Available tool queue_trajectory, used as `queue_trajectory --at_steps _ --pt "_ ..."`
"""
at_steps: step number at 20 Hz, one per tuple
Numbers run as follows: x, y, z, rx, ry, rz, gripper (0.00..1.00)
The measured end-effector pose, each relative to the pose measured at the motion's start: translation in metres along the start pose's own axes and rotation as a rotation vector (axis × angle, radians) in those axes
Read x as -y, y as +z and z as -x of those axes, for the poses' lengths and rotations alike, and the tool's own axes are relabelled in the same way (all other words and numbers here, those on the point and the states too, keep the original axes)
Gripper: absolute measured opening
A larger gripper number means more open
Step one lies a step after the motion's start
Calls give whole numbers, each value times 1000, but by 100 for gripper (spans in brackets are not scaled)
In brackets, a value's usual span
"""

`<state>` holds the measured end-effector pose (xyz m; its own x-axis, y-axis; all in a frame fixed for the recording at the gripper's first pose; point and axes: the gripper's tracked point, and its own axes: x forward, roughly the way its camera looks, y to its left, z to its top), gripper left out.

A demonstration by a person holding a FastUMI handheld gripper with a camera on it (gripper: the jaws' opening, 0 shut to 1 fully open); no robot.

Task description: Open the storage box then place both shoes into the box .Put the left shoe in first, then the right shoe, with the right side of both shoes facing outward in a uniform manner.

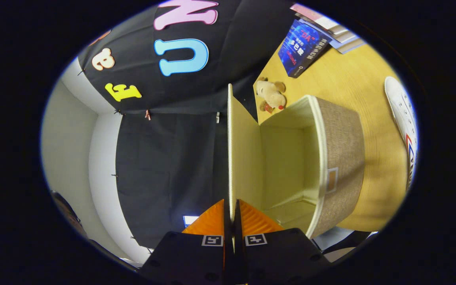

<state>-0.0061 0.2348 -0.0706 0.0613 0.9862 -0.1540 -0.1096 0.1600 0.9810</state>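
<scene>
The bench (354, 79) is being seen rolled on its side, its pale wood surface running along behind the other things. The storage box (341, 158) is being shown standing on it, woven fabric on its outer wall and a pale lining inside, with a small tag on the fabric wall. Its lid (244, 158) is being held swung wide open, so that the bare inside of the box is laid open just beyond the fingers. The lid's thin free edge is being pinched by the gripper (232, 211): both fingers are being pressed together on it, one on each face of the panel. One white shoe (404, 118) with coloured stripes is being seen lying on the bench, well apart from the box on the side of its fabric wall. A dark blue book (302, 48) is lying on the bench beyond the box, beside a few more stacked books (333, 29). A small plush toy (270, 95) is lying between the blue book and the box's far corner.
</scene>
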Motion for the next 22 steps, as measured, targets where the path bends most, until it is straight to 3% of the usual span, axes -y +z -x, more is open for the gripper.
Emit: queue_trajectory --at_steps 6,11,22 --pt "-49 -5 -45 12 -40 54 5" --pt "-83 -20 -105 6 -24 117 7" --pt "-72 -53 -257 -67 -60 169 7"
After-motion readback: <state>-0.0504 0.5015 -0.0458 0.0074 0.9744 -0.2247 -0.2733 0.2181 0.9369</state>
